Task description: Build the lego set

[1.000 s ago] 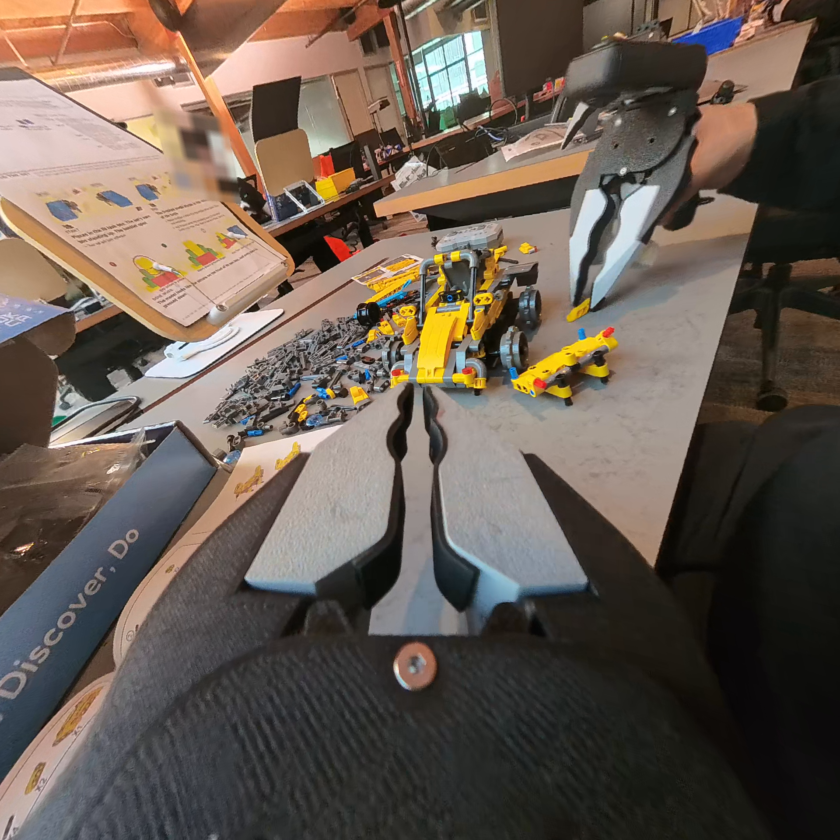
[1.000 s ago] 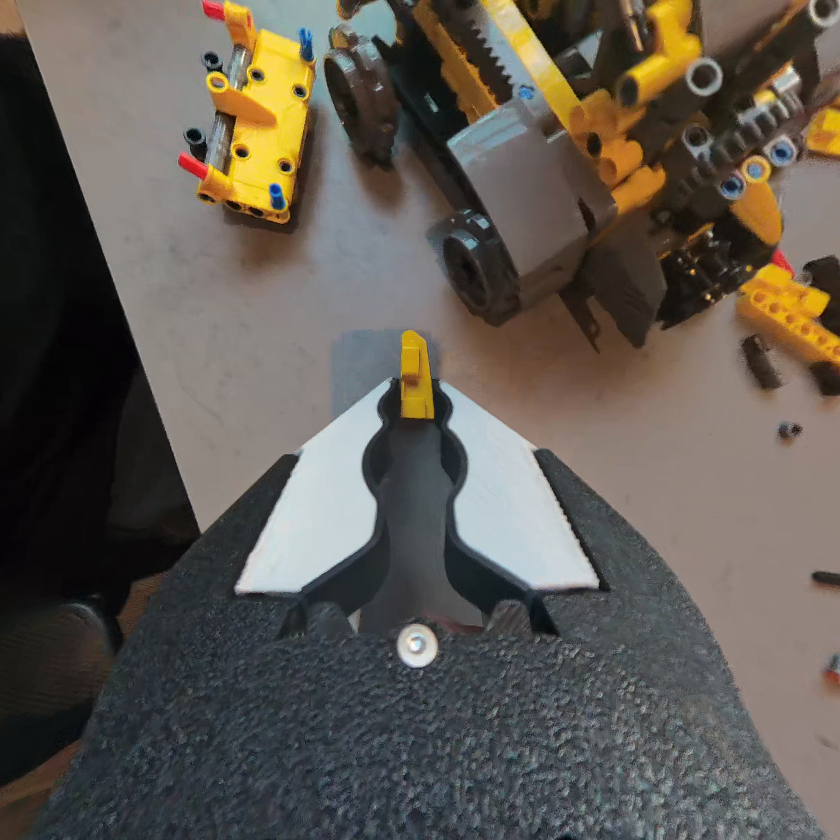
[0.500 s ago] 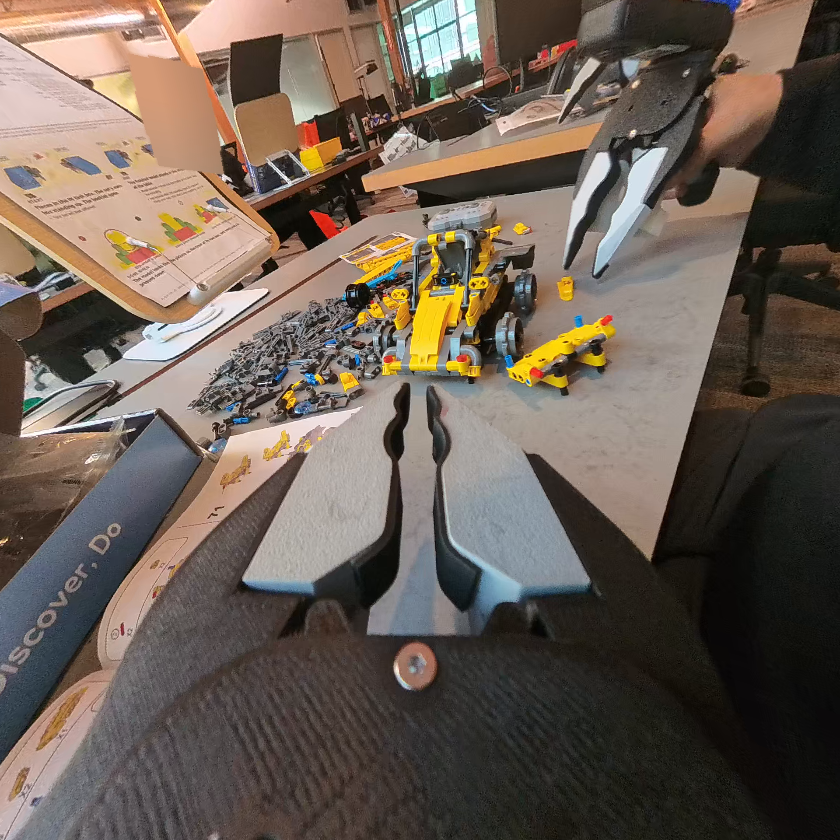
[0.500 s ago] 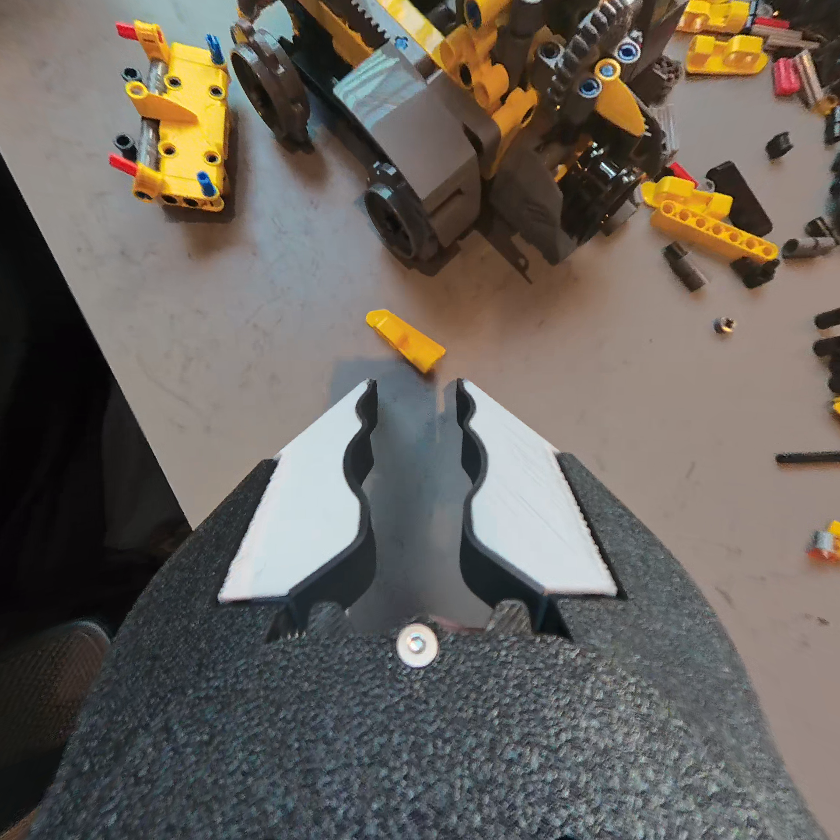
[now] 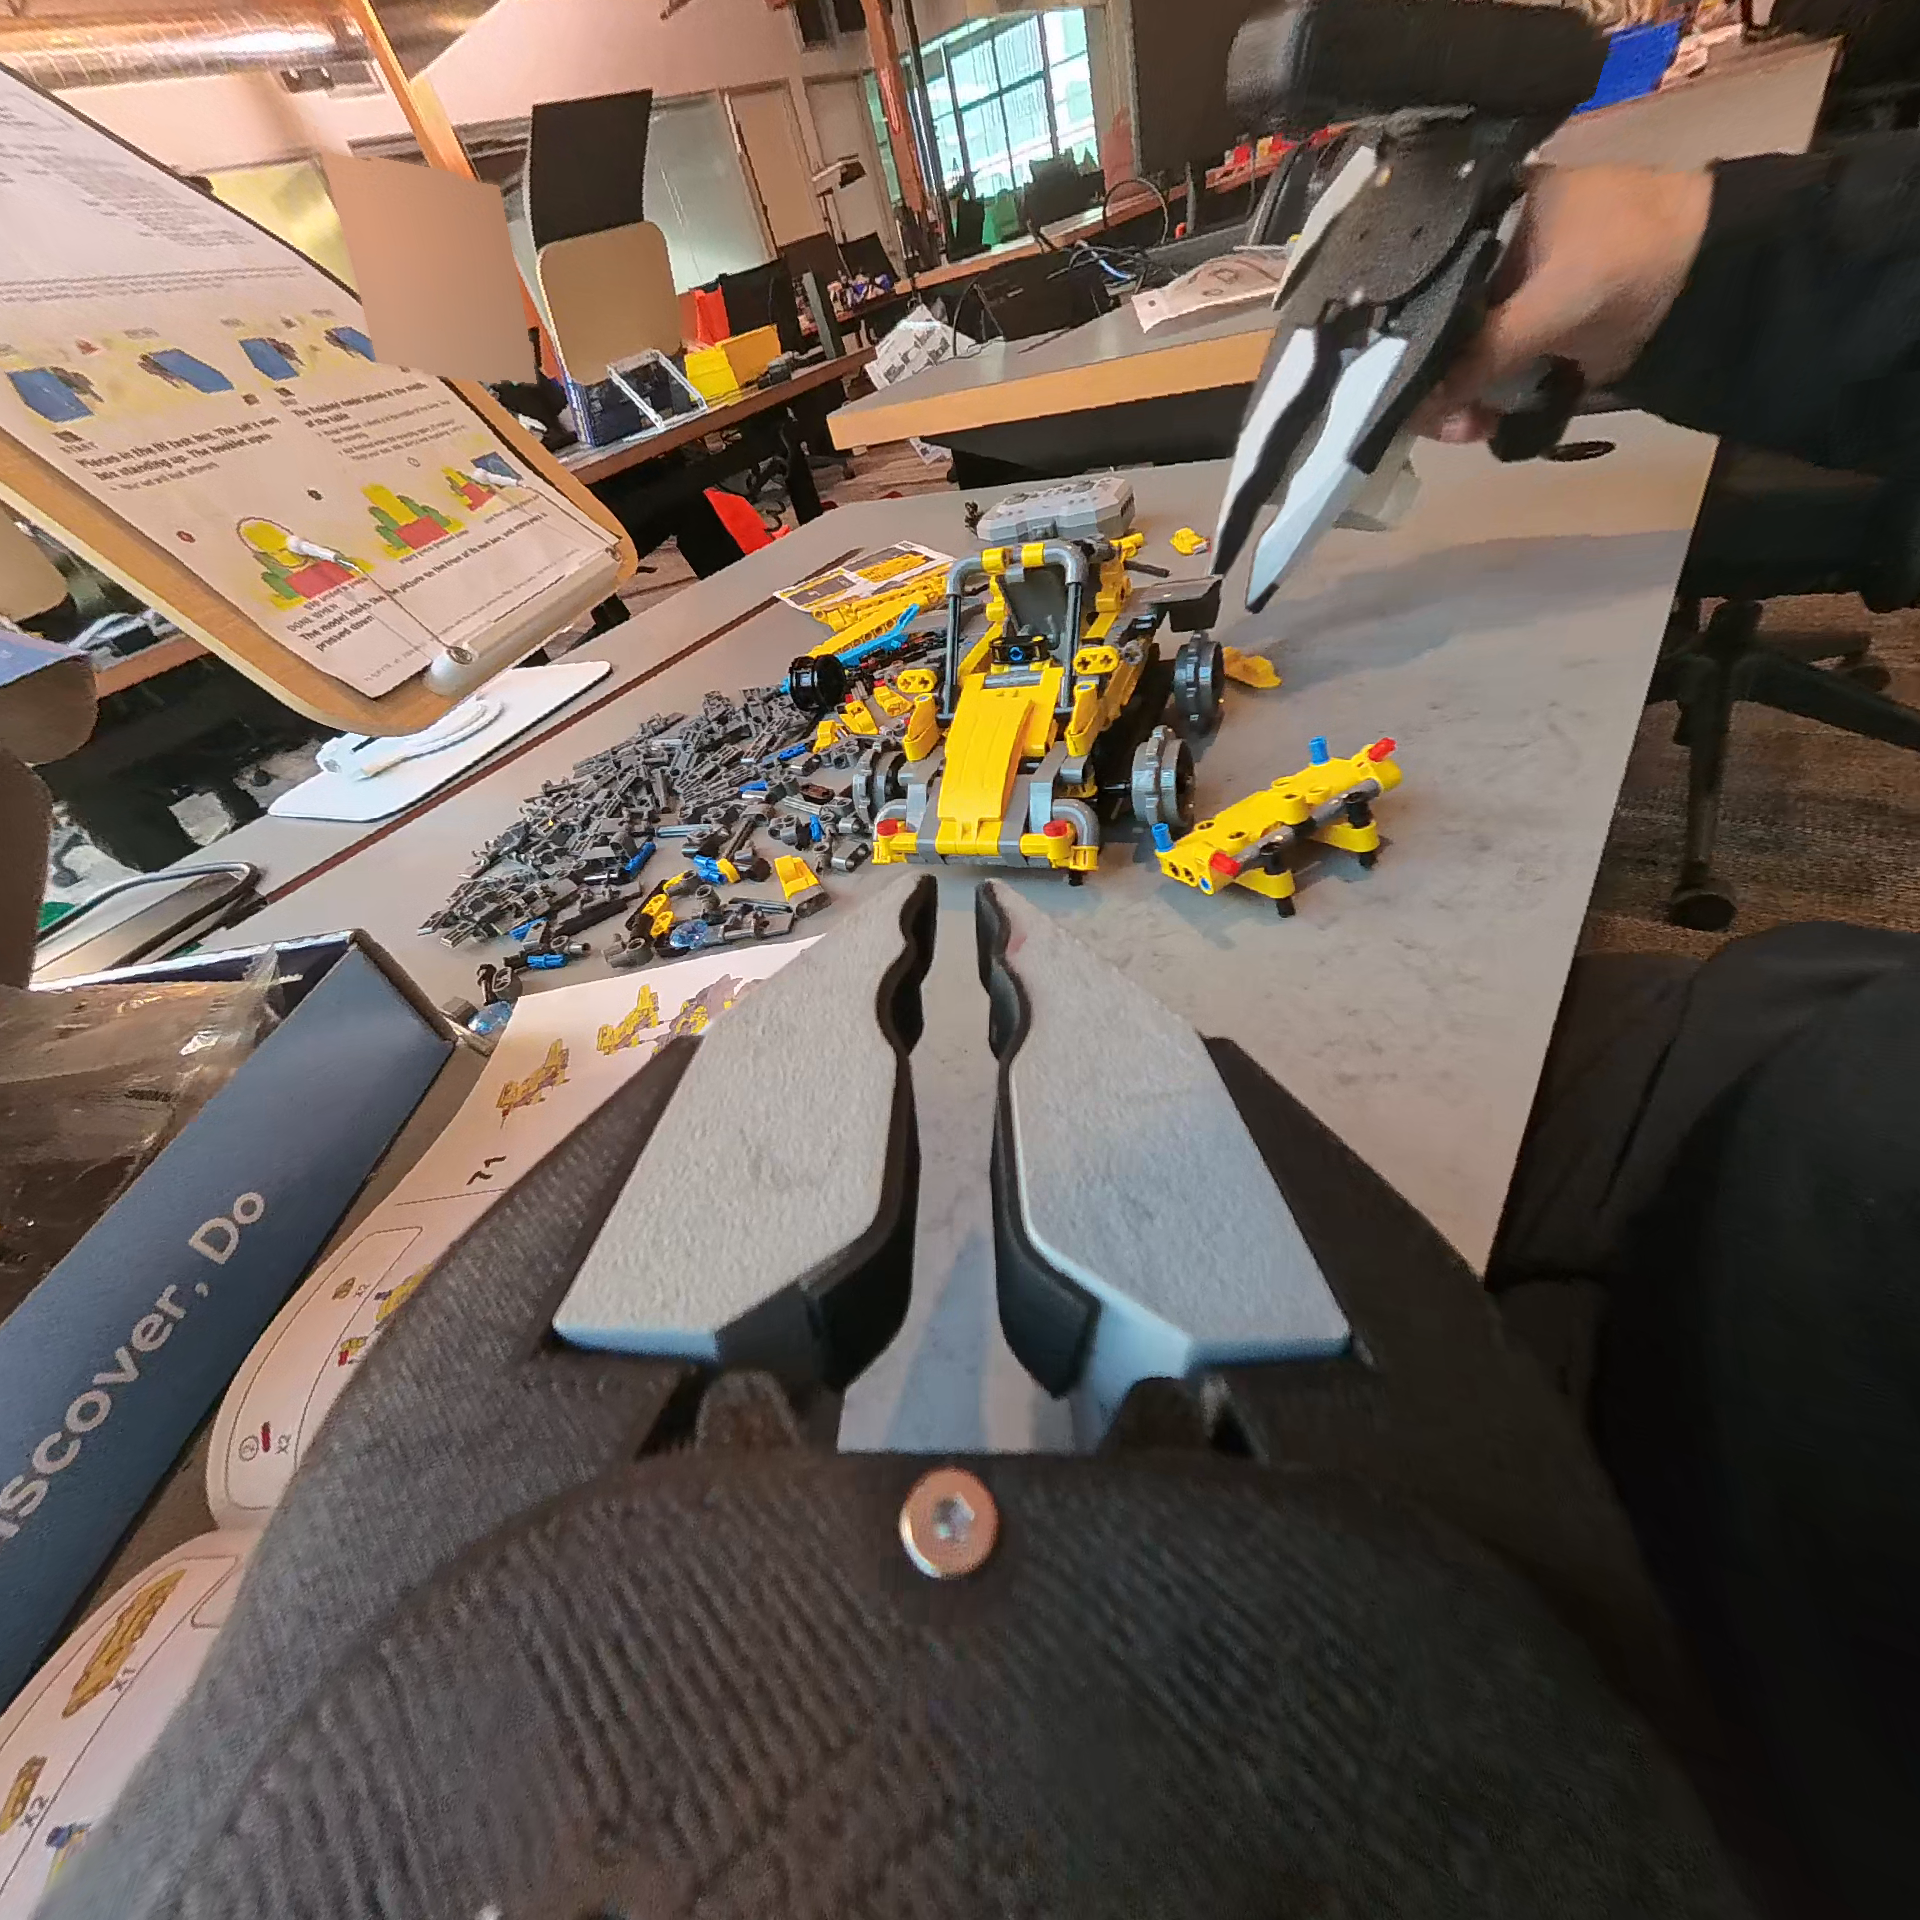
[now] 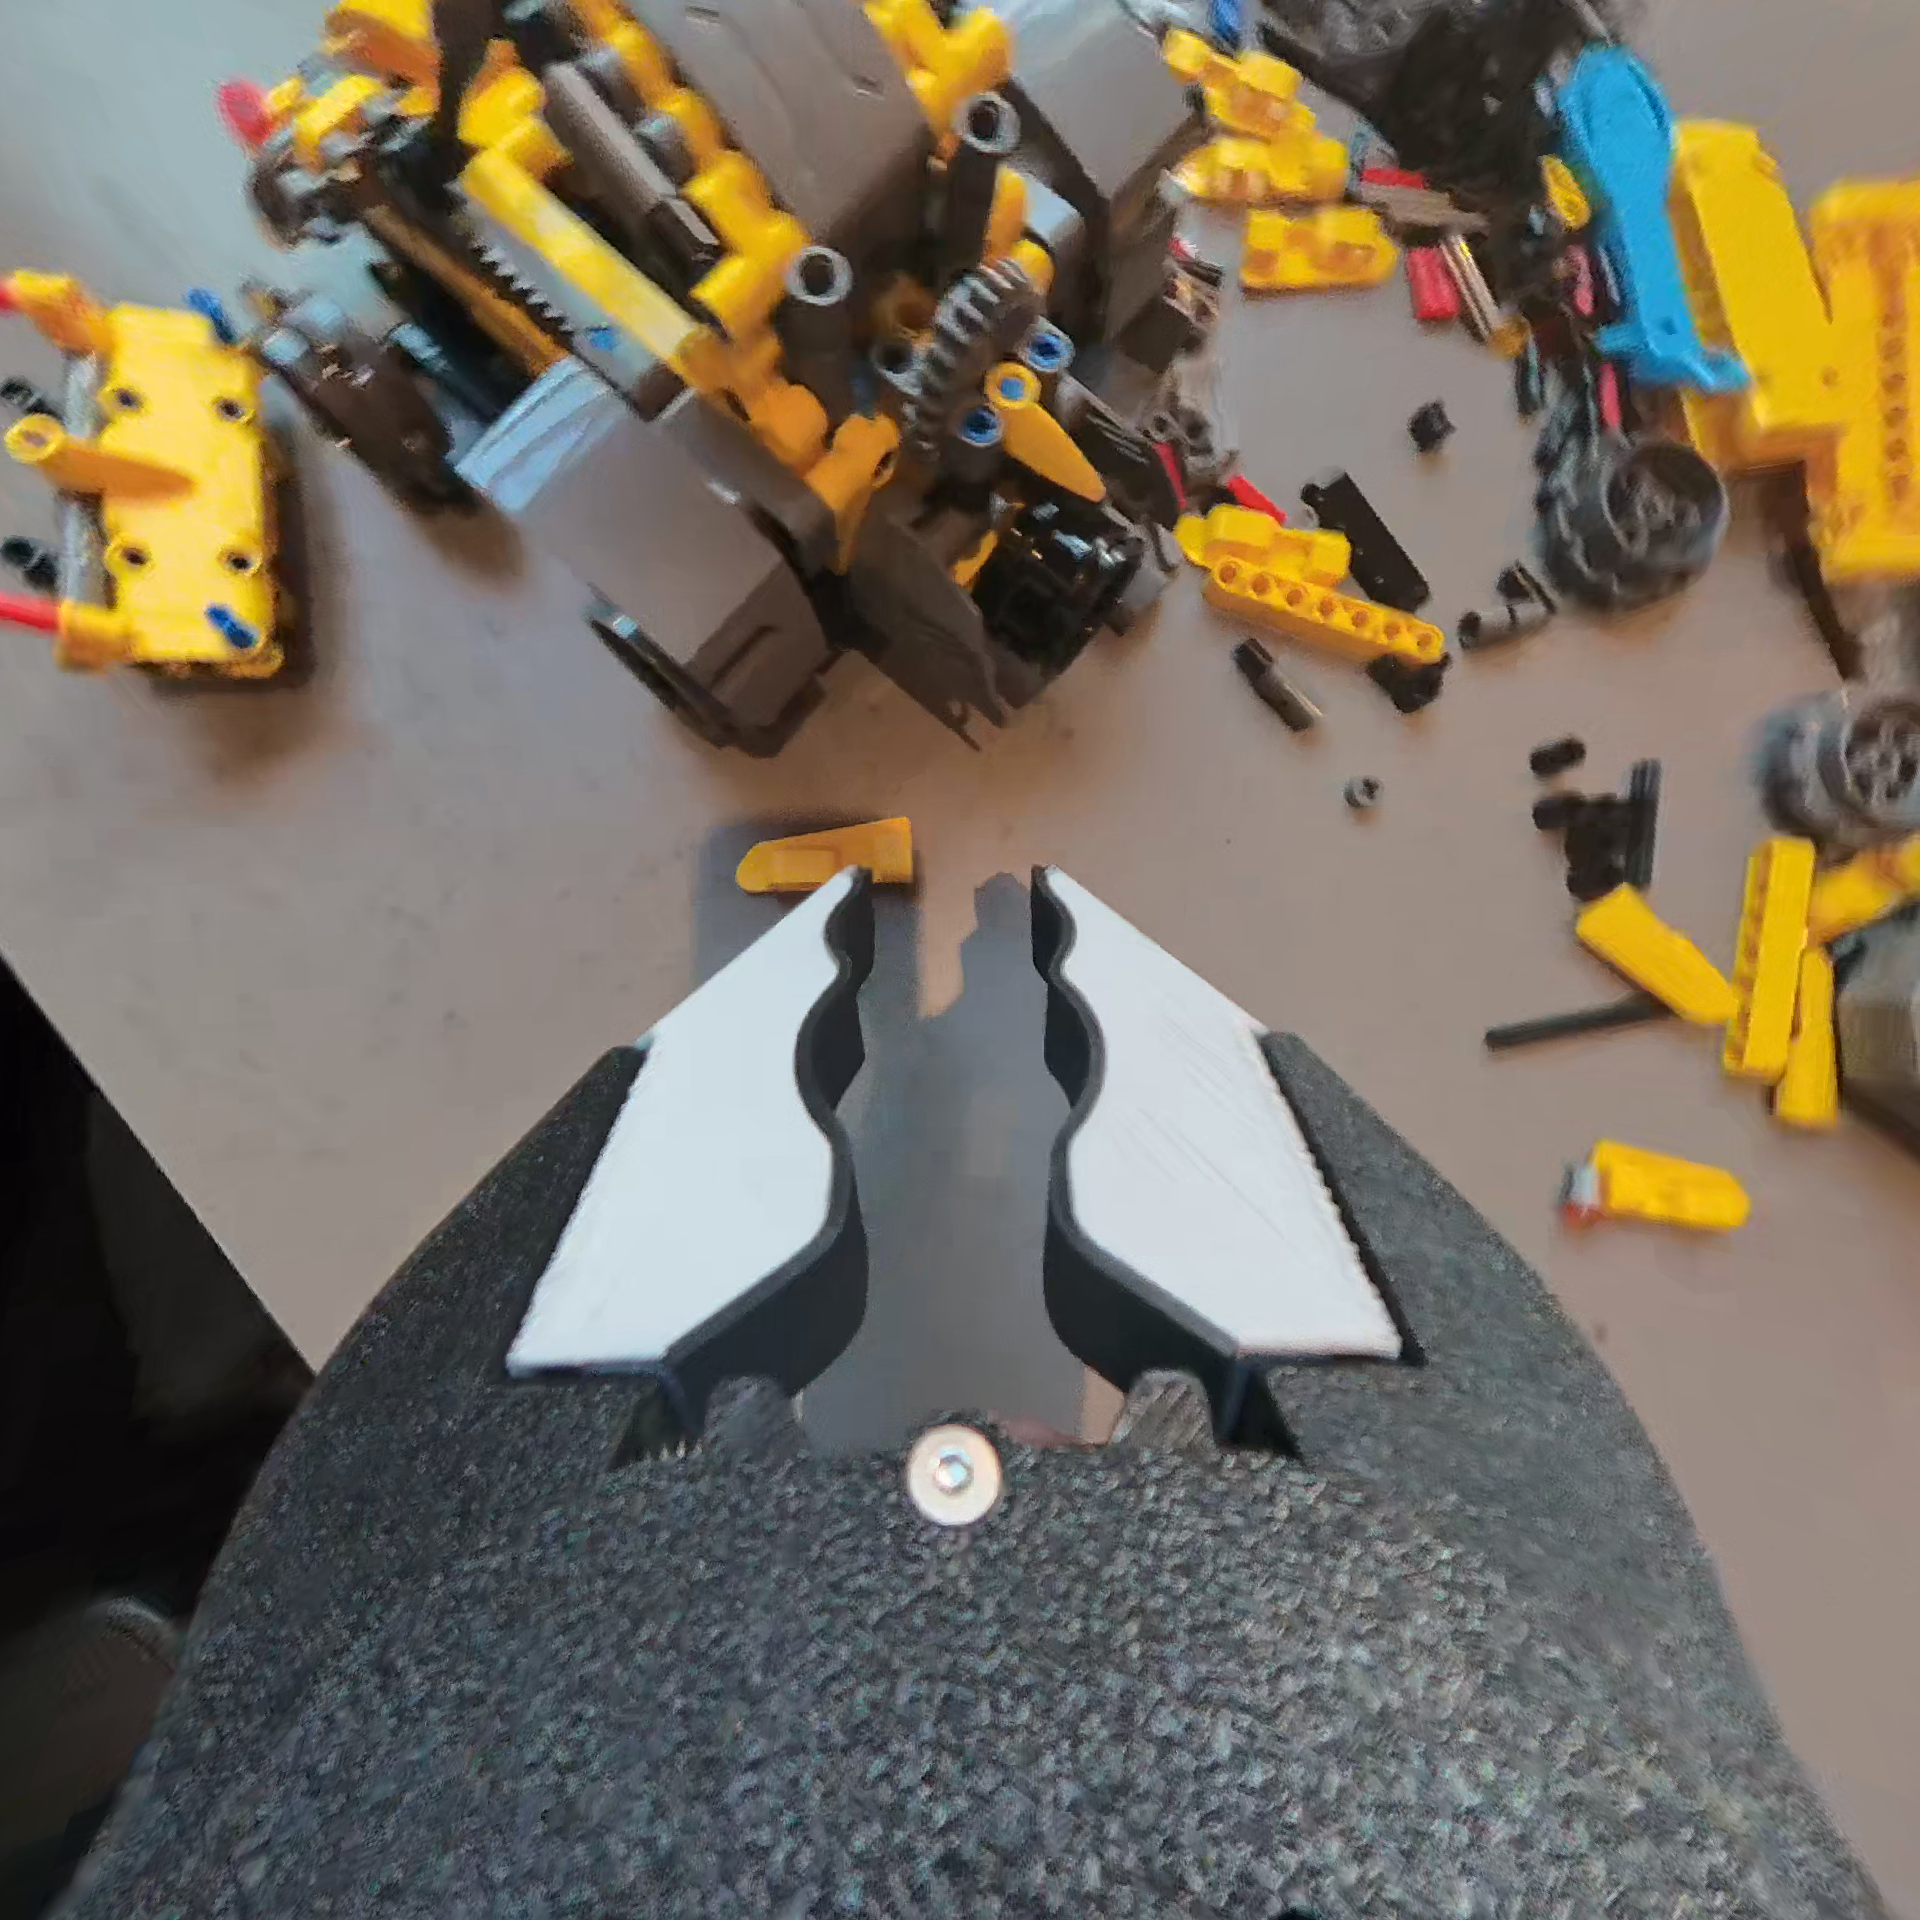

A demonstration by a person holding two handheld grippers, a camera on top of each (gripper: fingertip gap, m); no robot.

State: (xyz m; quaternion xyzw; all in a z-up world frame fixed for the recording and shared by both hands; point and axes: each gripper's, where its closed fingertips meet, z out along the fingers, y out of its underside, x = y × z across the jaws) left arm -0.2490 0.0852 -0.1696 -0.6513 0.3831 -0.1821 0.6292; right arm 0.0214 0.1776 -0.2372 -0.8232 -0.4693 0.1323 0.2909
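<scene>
Right tool (image 6: 945, 883): its two fingers stand apart with a middle-size gap. It holds nothing and hangs just above the surface (image 6: 416, 831).
Little yellow piece (image 6: 831, 852): it lies flat on the surface by itself. It sits just past the tip of the tool's left finger, at about 11 o'clock from the gap. I cannot tell if the tip touches it.
Yellow car (image 6: 727, 312): it stands at 12 o'clock from the right tool, close by. It is partly built. It has a grey roll frame, gears and wheels on it.
Small yellow block (image 6: 156, 499): it has red and blue pins and lies at 10 o'clock, apart from the car.
Loose pieces (image 6: 1351, 613): many yellow, black and blue bits and two spare wheels lie from 1 to 3 o'clock. None of them are on the car.
Left tool (image 5: 956, 894): its fingers are close, with only a thin gap, and they hold nothing. It hangs near the front edge, well apart from the car at 12 o'clock.
Beside the left tool: a paper with pictures (image 5: 582, 1049) and a blue box (image 5: 187, 1247) lie at 9 o'clock.
Picture board (image 5: 260, 447): it stands tilted at 10 o'clock.
</scene>
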